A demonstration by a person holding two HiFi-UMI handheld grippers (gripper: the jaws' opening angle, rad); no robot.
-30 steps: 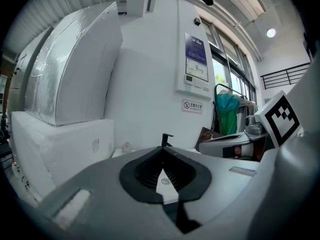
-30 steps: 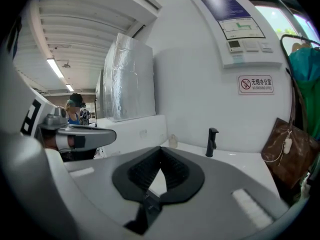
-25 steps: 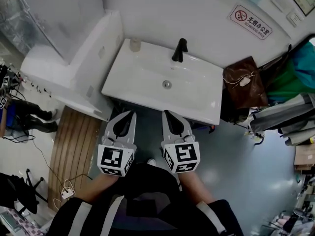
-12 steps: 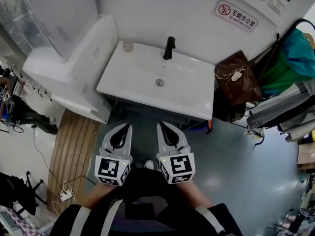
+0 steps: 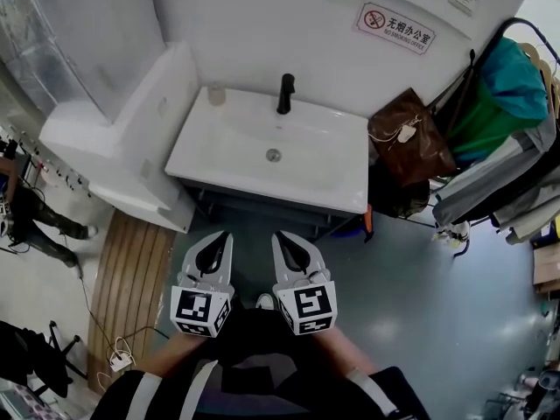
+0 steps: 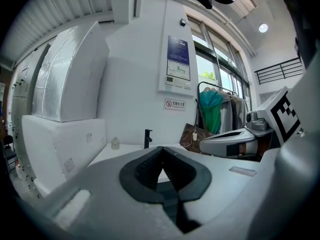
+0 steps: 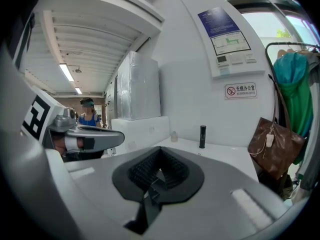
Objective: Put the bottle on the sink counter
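Note:
A small pale bottle [image 5: 216, 95] stands upright on the back left corner of the white sink counter [image 5: 328, 164], left of the black tap [image 5: 284, 94]. It also shows far ahead in the left gripper view as the bottle [image 6: 115, 143] and in the right gripper view as the bottle [image 7: 174, 136]. My left gripper [image 5: 224, 235] and right gripper [image 5: 278, 235] hang side by side over the floor, well short of the counter's front edge. Both point toward the sink. The jaws of each meet at the tips with nothing between them [image 6: 161, 149] [image 7: 160, 149].
A big white boxed unit [image 5: 122, 147] adjoins the counter's left side, with a wooden mat [image 5: 127, 269] on the floor before it. A brown bag [image 5: 407, 143] and hanging clothes [image 5: 499, 103] crowd the right. A person [image 7: 90, 115] stands far off to the left.
Both grippers have drawn back from the sink together, so the counter now lies farther ahead. Their jaws stayed shut and empty.

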